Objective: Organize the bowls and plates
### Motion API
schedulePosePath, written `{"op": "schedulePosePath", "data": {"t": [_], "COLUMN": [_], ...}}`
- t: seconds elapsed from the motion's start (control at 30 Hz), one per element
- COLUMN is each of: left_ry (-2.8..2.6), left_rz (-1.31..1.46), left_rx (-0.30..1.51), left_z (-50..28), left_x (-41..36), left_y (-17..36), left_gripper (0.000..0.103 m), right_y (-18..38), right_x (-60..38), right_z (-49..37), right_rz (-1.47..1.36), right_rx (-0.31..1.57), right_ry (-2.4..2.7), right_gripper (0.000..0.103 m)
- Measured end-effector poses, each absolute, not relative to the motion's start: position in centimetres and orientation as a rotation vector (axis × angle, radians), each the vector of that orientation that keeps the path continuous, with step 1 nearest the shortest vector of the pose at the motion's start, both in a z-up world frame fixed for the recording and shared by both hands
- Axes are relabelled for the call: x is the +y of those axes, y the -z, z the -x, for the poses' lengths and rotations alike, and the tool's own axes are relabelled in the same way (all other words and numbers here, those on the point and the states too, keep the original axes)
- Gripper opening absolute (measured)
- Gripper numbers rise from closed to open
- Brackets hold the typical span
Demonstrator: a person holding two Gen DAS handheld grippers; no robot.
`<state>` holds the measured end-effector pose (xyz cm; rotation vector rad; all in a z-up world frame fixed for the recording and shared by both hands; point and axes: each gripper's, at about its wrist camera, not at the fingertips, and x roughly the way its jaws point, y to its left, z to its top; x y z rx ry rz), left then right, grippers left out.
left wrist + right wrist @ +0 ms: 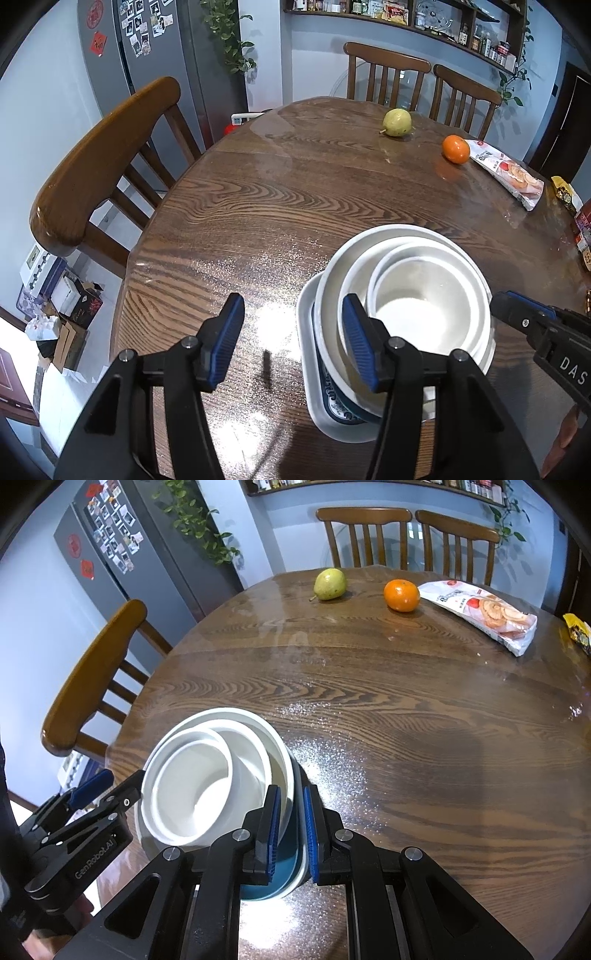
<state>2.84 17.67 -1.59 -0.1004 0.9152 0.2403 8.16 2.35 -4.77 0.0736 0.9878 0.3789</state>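
Note:
A stack of white bowls (424, 306) nests on a blue-patterned plate (332, 395) and a white tray-like plate (306, 354) at the near edge of the round wooden table (258, 206). My left gripper (291, 339) is open, its right finger over the stack's left rim, its left finger over bare table. In the right wrist view the same bowl stack (207, 779) sits at lower left. My right gripper (290, 834) is nearly closed around the right rim of the plates (291, 871). Whether it grips them I cannot tell.
A pear (330, 584), an orange (402, 595) and a snack packet (484, 613) lie at the table's far side. More packets (569, 195) sit at the right edge. Wooden chairs (99, 173) stand at the left and far side. A fridge (122, 554) is behind.

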Motion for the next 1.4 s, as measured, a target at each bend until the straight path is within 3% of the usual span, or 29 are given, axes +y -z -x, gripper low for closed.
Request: {"op": "schedulePosePath", "data": {"t": [0.13, 0.33, 0.47, 0.83, 1.03, 1.4], "left_ry": [-0.239, -0.239, -0.238, -0.231, -0.222, -0.189], "left_rz": [0.101, 0.101, 0.102, 0.105, 0.115, 0.102], "left_rx": [0.915, 0.916, 0.913, 0.901, 0.889, 0.854], "left_z": [-2.8, -2.8, -2.7, -2.2, -1.8, -1.1], "left_x": [17.7, 17.6, 17.6, 17.4, 17.7, 16.9], "left_y": [1.6, 1.6, 1.5, 0.9, 0.4, -0.9], "left_gripper": [0.053, 0.054, 0.061, 0.063, 0.077, 0.078], "right_y": [4.6, 4.4, 4.2, 3.7, 3.2, 2.0], "right_x": [2.2, 2.2, 2.3, 2.4, 2.5, 2.5], "right_z": [-8.0, -7.9, -7.7, -7.0, -6.5, -5.5], "right_rz": [-0.089, -0.093, -0.094, -0.094, -0.092, -0.082], "right_rx": [0.984, 0.980, 0.981, 0.971, 0.959, 0.933], "right_ry": [-0.389, -0.399, -0.412, -0.435, -0.453, -0.486], "right_gripper": [0.031, 0.032, 0.032, 0.047, 0.050, 0.058]}}
